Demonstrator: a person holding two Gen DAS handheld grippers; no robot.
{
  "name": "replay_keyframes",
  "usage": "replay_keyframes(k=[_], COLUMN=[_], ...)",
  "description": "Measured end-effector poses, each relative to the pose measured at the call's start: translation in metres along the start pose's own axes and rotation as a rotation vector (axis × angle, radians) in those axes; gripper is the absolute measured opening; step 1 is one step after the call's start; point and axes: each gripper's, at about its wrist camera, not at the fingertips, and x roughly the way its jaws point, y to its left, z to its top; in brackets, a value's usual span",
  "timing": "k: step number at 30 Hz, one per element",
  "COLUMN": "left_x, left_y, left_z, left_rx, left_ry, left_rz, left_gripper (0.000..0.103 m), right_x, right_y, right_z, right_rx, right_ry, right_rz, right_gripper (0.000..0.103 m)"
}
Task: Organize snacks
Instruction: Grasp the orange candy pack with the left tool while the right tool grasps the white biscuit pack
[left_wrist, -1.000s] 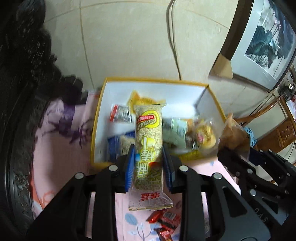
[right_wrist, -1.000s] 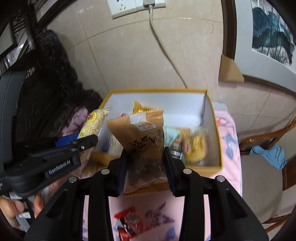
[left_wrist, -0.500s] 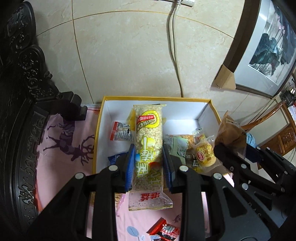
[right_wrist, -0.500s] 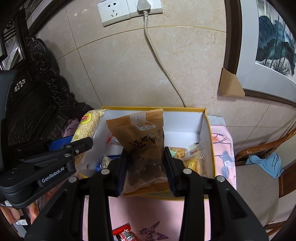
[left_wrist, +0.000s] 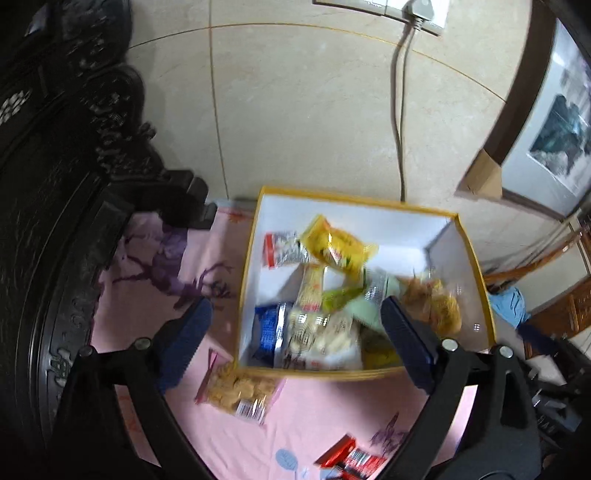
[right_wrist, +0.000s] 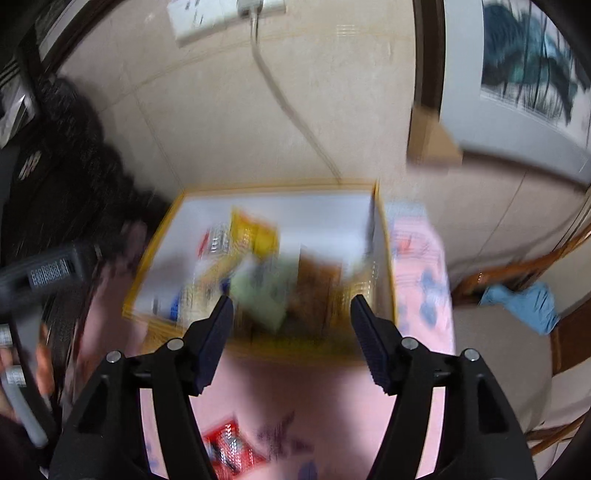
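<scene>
Left wrist view is showing the left hand-held gripper with its jaws having just been opening, now wide apart and empty, hovering over the yellow-rimmed box where snack packets are lying. The right hand-held gripper is also spreading, nothing clamped, above the same box on the pink table; a cracker bag is lying outside, just beside the box.

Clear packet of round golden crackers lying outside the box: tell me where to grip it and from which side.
Come from above and pinch the clear packet of round golden crackers across its narrow width, at its bulging middle. It lies flat on the pink cloth, its pink sealed end too thin to hold well.
</scene>
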Motion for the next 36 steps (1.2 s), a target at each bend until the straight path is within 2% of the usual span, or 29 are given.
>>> replay_keyframes(k=[3, 7, 12, 16, 18, 20, 22, 24, 26, 28, 31, 36], left_x=[-0.006, -0.011, -0.025, -0.044, -0.053, -0.061, -0.066, -0.066, -0.06, -0.042, -0.01, 0.017], left_y=[0.013, 0.039, 0.086, 0.117, 0.131, 0.145, 0.159, 0.17, 0.171, 0.164, 0.152, 0.158], left_z=[-0.033, -0.095, -0.158, -0.184, -0.191, -0.196, -0.203, -0.211, -0.22, -0.234, -0.257, -0.278], left_rx=[-0.017, -0.045, -0.124, -0.156, -0.165, -0.191, -0.222, -0.24, -0.226, -0.17, -0.098, -0.148], left_ry=[0.016, 0.09, 0.175, 0.212, 0.216, 0.22, 0.237, 0.263, 0.295, 0.36, 0.421, 0.44], left_rz=[-0.002, 0.011, 0.071, 0.132, 0.169, 0.196, 0.228, 0.255, 0.259, 0.253, 0.315, 0.386], left_gripper=[0.094, 0.094, 0.094, 0.094, 0.094, 0.094, 0.094, 0.094, 0.094, 0.094, 0.094, 0.094], right_x=[0.015, 0.038, 0.051, 0.061, 0.063, 0.061, 0.058, 0.051, 0.041, 0.029, 0.011, -0.006], right_y=[-0.004, -0.004, -0.004, -0.001, 0.005, 0.013, 0.015, 0.015, 0.015, 0.017, 0.016, 0.017], right_z=[-0.063, -0.146, -0.18, -0.194, -0.2, -0.206, -0.207, -0.206, -0.207, -0.206, -0.204, -0.195], right_rx=[-0.067, -0.178, -0.229, -0.266, -0.318, -0.358, -0.326, -0.273, -0.224, -0.189, -0.148, -0.124], right_ry=[0.148, 0.335, 0.421, 0.42, 0.375, 0.326, 0.317, 0.307, 0.295, 0.274, 0.245, 0.218], right_rz=[0.031, 0.066, 0.088, 0.048, 0.016, -0.023, -0.034, -0.035, -0.012, 0.021, 0.044, 0.049], right_gripper=[0.067, 0.067, 0.067, 0.067, 0.068, 0.06, 0.054, 0.053, 0.053, 0.053, 0.053, 0.053])
